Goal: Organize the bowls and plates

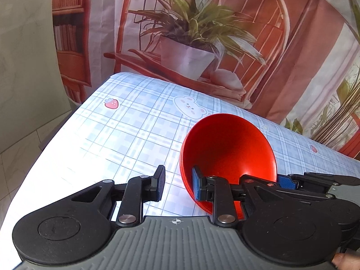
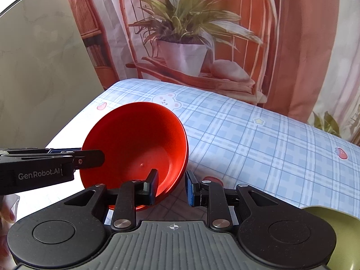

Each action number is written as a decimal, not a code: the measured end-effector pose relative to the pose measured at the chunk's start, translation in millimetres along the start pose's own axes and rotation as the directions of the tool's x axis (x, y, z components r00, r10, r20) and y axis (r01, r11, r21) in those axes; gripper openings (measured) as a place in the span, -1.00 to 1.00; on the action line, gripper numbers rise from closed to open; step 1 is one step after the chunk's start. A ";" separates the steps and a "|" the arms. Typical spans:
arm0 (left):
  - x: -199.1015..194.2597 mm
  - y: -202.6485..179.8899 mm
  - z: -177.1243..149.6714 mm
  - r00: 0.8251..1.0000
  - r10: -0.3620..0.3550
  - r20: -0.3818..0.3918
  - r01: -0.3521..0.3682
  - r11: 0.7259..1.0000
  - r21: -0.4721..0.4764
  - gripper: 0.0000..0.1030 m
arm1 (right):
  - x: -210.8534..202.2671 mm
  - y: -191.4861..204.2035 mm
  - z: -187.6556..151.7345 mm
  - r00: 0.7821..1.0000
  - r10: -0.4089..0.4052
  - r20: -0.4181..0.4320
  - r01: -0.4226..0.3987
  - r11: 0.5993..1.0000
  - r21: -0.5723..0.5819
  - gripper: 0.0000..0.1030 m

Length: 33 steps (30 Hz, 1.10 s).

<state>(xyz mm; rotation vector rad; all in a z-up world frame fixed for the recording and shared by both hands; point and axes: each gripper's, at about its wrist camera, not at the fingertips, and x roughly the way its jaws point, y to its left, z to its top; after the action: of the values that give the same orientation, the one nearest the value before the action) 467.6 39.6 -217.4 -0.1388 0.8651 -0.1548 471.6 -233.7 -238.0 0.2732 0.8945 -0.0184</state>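
A red bowl stands on the blue checked tablecloth; stacked rims show at its edge. My left gripper is open, its jaws straddling the bowl's left rim, right finger inside. My right gripper is open too, straddling the red bowl's right rim, left finger inside. In the right wrist view the left gripper's fingers reach over the bowl's left rim. In the left wrist view the right gripper's blue pad shows behind the bowl.
An olive-green dish lies at the right wrist view's lower right. A small red thing peeks out behind the right finger. The tablecloth spreads right and back. A printed curtain hangs behind the table. The table's left edge drops to a tiled floor.
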 end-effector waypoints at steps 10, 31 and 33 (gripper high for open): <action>4.3 0.9 -0.9 0.999 -0.049 -0.002 0.049 0.998 -0.037 -0.66 | 2.5 -1.3 -1.5 1.000 0.005 0.000 -0.005 1.000 0.009 -0.59; 4.1 -1.4 -3.4 0.999 -0.052 -0.018 0.051 0.997 -0.061 -0.78 | -3.0 2.6 -2.2 1.000 -0.004 -0.007 0.004 1.000 0.022 -0.68; 4.1 -2.2 -3.8 0.999 -0.042 -0.020 0.041 0.997 -0.063 -0.78 | -3.2 4.2 -2.4 1.000 -0.013 -0.006 0.013 1.000 0.027 -0.68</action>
<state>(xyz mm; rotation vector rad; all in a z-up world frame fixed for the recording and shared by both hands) 467.2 36.4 -222.5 -0.2140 0.8886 -0.1681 468.3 -229.3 -236.0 0.2930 0.9021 -0.0417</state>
